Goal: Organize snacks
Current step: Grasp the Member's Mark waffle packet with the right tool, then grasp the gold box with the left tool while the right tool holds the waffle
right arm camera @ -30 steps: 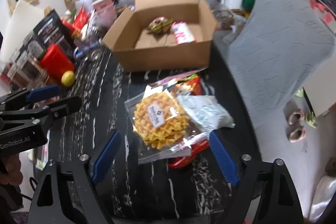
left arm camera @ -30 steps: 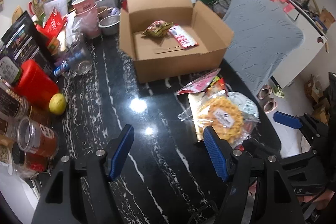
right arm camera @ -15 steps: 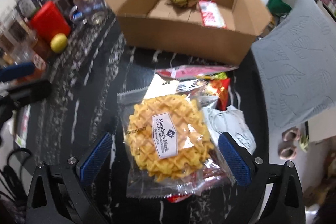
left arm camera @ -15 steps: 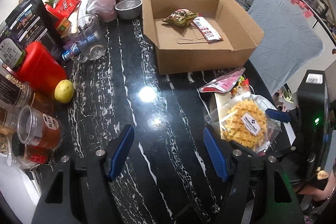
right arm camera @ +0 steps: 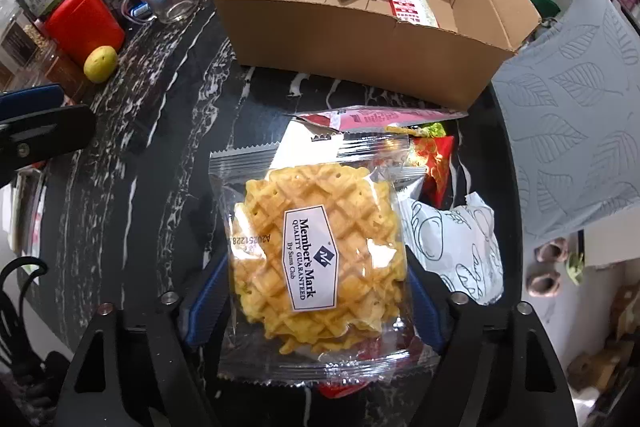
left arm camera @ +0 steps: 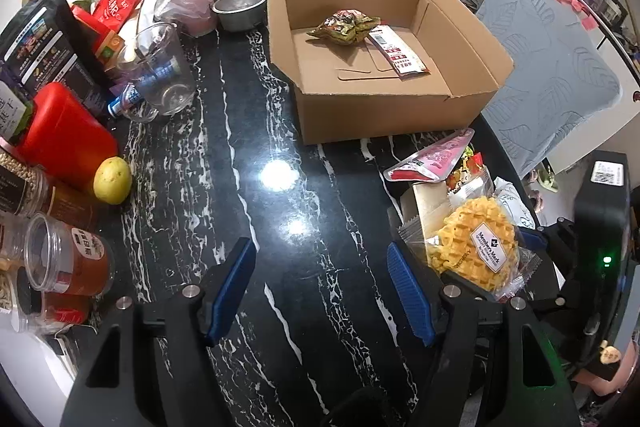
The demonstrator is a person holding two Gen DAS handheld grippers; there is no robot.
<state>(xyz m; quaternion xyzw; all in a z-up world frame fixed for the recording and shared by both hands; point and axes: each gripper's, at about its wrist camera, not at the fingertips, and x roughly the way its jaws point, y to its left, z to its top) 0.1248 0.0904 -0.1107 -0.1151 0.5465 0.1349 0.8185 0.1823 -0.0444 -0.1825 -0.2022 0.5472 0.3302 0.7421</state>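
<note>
Black marbled worktop, open cardboard box at the back with two snack packs already inside. I'm on the pick step: my right gripper is closing around the waffle pack atop the snack pile near the worktop edge, pads at its sides, pressing as far as I can tell. Left gripper hangs released, empty. Next: lift, carry to box.
</note>
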